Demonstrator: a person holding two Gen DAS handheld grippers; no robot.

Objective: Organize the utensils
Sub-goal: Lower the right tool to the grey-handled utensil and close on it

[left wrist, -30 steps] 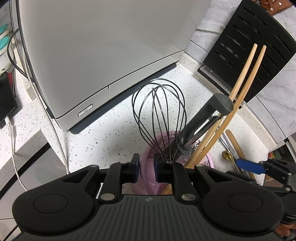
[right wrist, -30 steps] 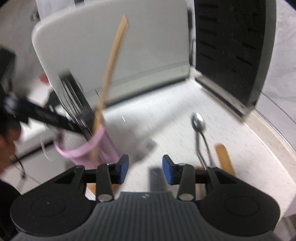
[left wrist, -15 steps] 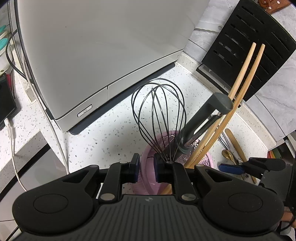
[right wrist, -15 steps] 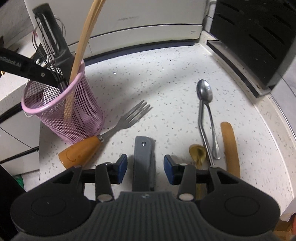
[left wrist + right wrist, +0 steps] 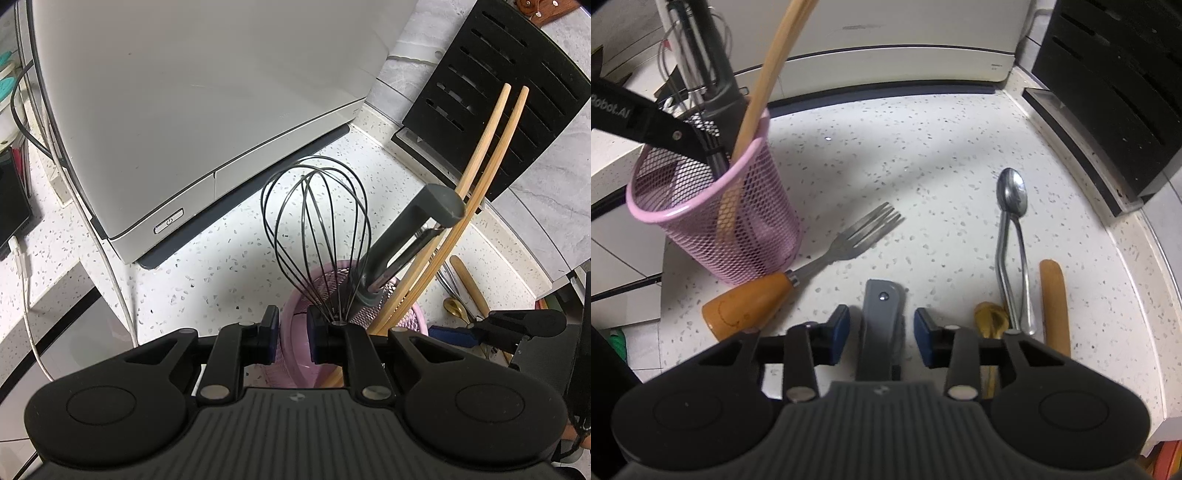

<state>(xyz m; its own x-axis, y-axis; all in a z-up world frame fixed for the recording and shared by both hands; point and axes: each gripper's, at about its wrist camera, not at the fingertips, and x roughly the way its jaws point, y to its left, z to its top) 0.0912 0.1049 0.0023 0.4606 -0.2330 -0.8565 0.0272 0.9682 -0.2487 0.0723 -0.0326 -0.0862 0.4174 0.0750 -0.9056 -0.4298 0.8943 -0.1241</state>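
Speckled white countertop. Grey-handled utensil lying flat, long axis pointing away, between right gripper pads, jaws just narrowed, not touching. Left gripper nearly closed, pinching pink mesh holder rim beside upright whisk.

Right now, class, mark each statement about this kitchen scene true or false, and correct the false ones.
1. The whisk stands in the pink basket. True.
2. The fork is inside the basket. False: it lies on the counter beside it.
3. The left tongs grip the basket's rim. True.
4. The right tongs clamp the steel spoon. False: they have just been closing around a grey handle, with gaps on both sides.
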